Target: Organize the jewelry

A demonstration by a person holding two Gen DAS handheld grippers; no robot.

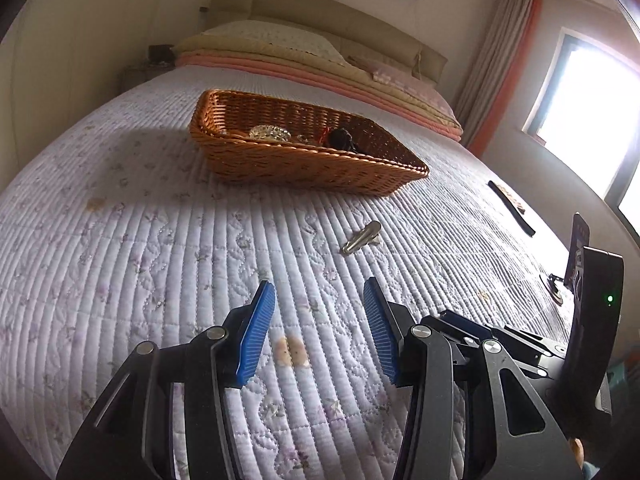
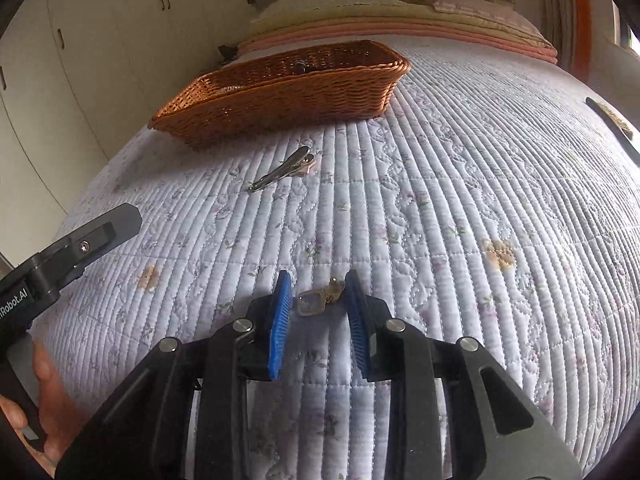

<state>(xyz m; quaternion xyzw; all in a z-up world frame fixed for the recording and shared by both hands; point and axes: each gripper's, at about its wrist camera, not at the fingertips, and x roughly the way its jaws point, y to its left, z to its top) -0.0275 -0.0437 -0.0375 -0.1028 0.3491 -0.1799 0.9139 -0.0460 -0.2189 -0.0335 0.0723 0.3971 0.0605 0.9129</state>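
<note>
My right claw (image 2: 318, 292) sits low over the quilted bed (image 2: 460, 184), a small gold-framed pendant piece (image 2: 316, 300) between its blue pads; the right pad looks to touch it, the left shows a sliver of gap, so I call it not yet gripped, jaws narrowed but unclenched. My left claw (image 1: 320, 300) hangs released, nothing between its pads, only quilt under it. Just beyond, a silver hair clip (image 1: 361, 237) lies loose on the bed, between the claws and the wicker basket (image 1: 304, 168). Off to the right edge a dark long strip (image 1: 512, 208) also lies on the quilt, can't tell what it is. The basket already holds a clear glassy piece (image 1: 270, 133) and a dark item (image 1: 340, 139) with something red beside it. My judgement: task partly done, some pieces are binned, while the pendant, clip and maybe the strip remain.
</note>
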